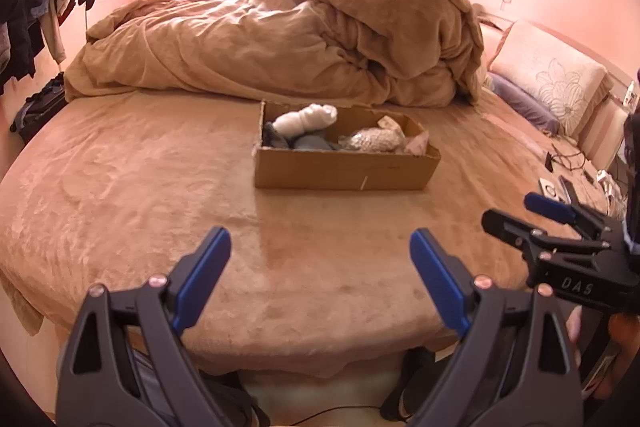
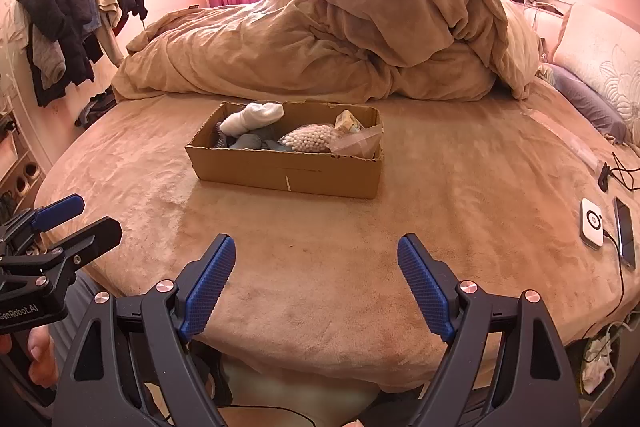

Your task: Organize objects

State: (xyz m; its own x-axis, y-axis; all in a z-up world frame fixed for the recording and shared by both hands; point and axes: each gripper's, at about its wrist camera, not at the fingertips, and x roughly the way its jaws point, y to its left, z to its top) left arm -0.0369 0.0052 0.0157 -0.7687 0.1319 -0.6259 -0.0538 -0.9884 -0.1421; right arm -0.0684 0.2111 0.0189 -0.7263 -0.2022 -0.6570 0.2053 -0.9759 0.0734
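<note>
My left gripper (image 1: 320, 259) stands wide open with nothing between its blue pads, hovering over the near edge of the bed (image 1: 120, 187). My right gripper (image 2: 316, 267) is just as wide and just as empty, level with the left and close beside it; each shows at the edge of the other's view.

Straight ahead of both, well apart from the fingertips, sits the box (image 2: 288, 171) on the bedspread. It leans slightly to my right of the left gripper's line and slightly to my left of the right one's. Inside it, on the left end, I see a white sock roll (image 2: 252, 117) lying on top of grey-blue cloth (image 2: 250, 141); toward the right end there is a bag of cotton swabs (image 2: 310, 139) and some clear packets (image 2: 356, 141) against the far right wall.

Beyond the box a heaped duvet (image 2: 360, 39) fills the back of the bed. Far off to the right of my right gripper lie a white charger (image 2: 592, 223) and a phone (image 2: 625, 237).

I judge the sorting is either barely begun or nearly finished: no loose item lies on the bedspread between me and the box. My next move would call for carrying one gripper forward over the box rim and lowering onto the topmost piece, probably the sock roll, since it stands highest and clear.
</note>
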